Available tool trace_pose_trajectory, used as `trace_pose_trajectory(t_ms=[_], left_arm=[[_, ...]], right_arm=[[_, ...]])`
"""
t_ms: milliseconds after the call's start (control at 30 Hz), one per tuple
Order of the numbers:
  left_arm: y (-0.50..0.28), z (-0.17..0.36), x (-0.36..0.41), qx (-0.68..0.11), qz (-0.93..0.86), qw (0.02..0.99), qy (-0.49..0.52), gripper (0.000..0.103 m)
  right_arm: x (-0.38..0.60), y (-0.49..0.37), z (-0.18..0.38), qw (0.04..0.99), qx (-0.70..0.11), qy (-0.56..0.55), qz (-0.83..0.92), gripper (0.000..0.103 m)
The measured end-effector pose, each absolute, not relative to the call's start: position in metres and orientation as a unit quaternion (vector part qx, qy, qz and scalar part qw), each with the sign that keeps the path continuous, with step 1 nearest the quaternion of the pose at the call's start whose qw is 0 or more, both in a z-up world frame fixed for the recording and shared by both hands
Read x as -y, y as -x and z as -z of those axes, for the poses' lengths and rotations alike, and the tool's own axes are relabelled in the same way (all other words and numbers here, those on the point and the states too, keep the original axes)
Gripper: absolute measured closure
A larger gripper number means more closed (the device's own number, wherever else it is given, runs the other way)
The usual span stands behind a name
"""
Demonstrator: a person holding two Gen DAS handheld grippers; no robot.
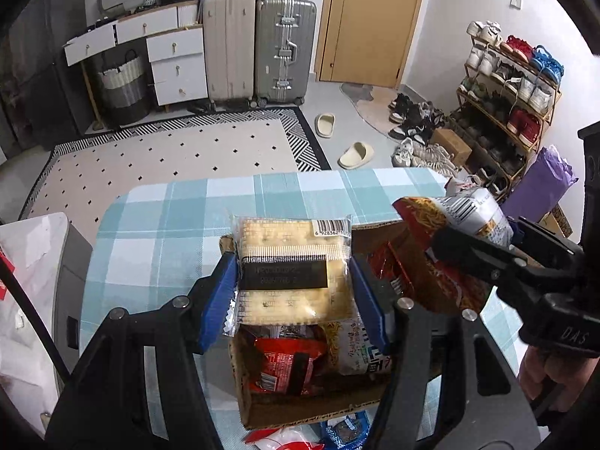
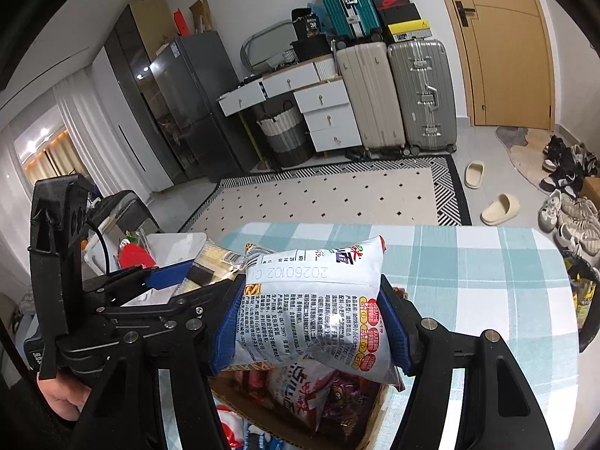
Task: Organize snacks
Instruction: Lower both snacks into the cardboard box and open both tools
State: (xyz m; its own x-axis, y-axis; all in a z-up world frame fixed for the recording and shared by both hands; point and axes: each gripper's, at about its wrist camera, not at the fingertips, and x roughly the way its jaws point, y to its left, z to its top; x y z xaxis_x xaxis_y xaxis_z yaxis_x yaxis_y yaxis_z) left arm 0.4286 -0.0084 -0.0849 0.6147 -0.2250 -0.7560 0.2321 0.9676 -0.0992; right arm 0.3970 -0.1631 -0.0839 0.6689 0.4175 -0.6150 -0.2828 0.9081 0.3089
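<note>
1. While both tools hang over the cardboard box, the left gripper reaches forward from below, its blue fingers clamped on the two side edges of a cracker packet.
2. That cracker packet is held flat and lifted above the box, its long axis running away from the holder, with the barcode end farthest out and the black date strip crossing its middle.
3. From the right, the right gripper comes in at a slant, level with the left one and just beside it; in the left wrist view its black jaws close on a noodle snack bag.
4. Seen along its own fingers, the noodle snack bag is pinched between the blue pads at its two sides, printed back face up, long axis pointing away over the table, and the sealed far end tilted slightly upward.
5. Below both packets the cardboard box sits open on the checked tablecloth, with a red packet and other wrapped snacks lying inside.
6. A hand grips the handle of the left tool, at the left edge of the right wrist view.
7. Beyond the table lie a patterned rug and two slippers.
</note>
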Motion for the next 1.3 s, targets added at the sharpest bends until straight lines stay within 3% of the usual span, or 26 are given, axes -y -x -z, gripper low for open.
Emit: trace_pose_trajectory(t_ms=[300,600,1100,1300], left_arm=[[-0.445,0.116,0.015,-0.446,0.147,0.883,0.001,0.045],[-0.451,0.128,0.01,-0.462,0.135,0.876,0.01,0.037],[-0.417,0.108,-0.007,-0.44,0.115,0.891,0.003,0.026],[-0.367,0.086,-0.025,-0.385,0.105,0.916,0.036,0.021]], right_arm=[[0.157,-0.406,0.11,0.906,-0.376,-0.067,-0.183,0.037],[0.157,-0.413,0.122,0.902,-0.389,-0.066,-0.176,0.035],[0.159,-0.385,0.099,0.912,-0.364,-0.066,-0.18,0.03],[0.149,-0.339,0.085,0.928,-0.326,-0.016,-0.18,0.029]])
